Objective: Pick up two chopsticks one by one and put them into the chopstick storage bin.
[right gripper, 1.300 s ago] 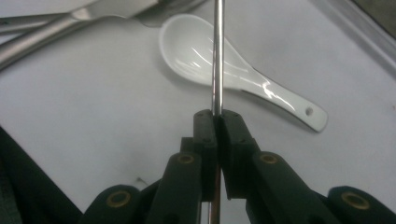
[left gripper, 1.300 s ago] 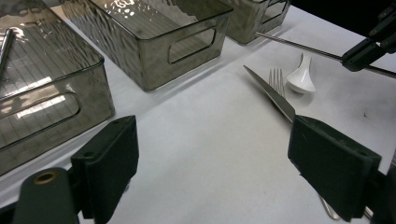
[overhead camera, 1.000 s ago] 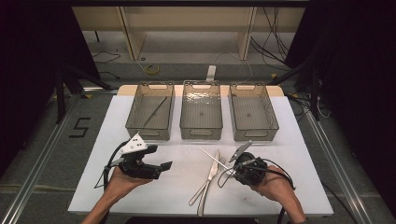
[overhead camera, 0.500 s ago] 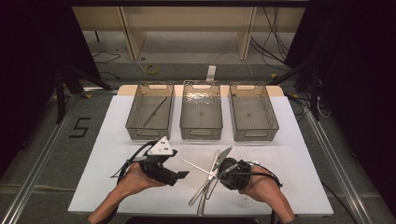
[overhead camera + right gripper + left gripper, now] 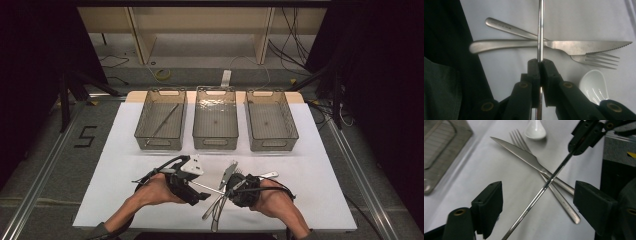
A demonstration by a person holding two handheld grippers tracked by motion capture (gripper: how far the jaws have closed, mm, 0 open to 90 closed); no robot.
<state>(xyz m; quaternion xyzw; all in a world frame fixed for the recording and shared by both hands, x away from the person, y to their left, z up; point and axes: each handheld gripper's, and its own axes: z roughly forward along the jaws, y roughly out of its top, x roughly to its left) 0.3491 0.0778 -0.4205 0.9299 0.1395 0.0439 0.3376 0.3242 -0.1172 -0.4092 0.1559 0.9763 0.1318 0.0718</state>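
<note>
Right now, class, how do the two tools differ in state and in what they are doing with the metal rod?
The right tool is shut on the metal rod; the left tool is open, gripping nothing. The right tool holds the rod above the knife; the left tool's jaws stand either side of the rod, apart from it. Both are black and hand-held.

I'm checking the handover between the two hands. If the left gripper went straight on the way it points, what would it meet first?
Most likely the thin metal rod, which already crosses between the open left gripper jaws, held by the right gripper. Beyond it lie the knife and fork, though depth is hard to judge.
</note>
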